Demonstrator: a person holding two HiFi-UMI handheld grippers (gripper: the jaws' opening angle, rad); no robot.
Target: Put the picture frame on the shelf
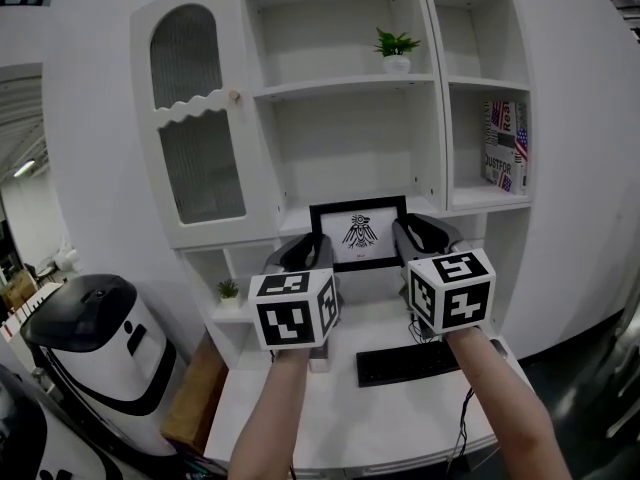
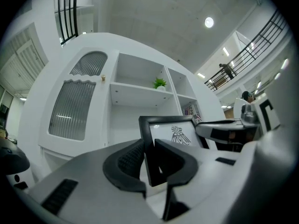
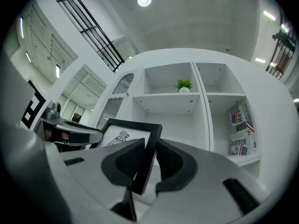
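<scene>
The picture frame (image 1: 358, 233) is black with a white print of a bird emblem. It hangs upright in the air between my two grippers, in front of the lower middle opening of the white shelf unit (image 1: 340, 88). My left gripper (image 1: 312, 250) is shut on the frame's left edge, and my right gripper (image 1: 412, 234) is shut on its right edge. In the left gripper view the frame (image 2: 175, 133) stands clamped between the pads of the left gripper (image 2: 149, 160). The right gripper view shows the frame (image 3: 124, 135) pinched edge-on by the right gripper (image 3: 148, 160).
A small potted plant (image 1: 396, 50) stands on the upper middle shelf. A printed box (image 1: 506, 146) fills the right compartment. A ribbed-glass cabinet door (image 1: 198, 128) is at the left. Below lie a black keyboard (image 1: 408, 363) on the desk, a tiny plant (image 1: 229, 291) and a white-and-black machine (image 1: 95, 348).
</scene>
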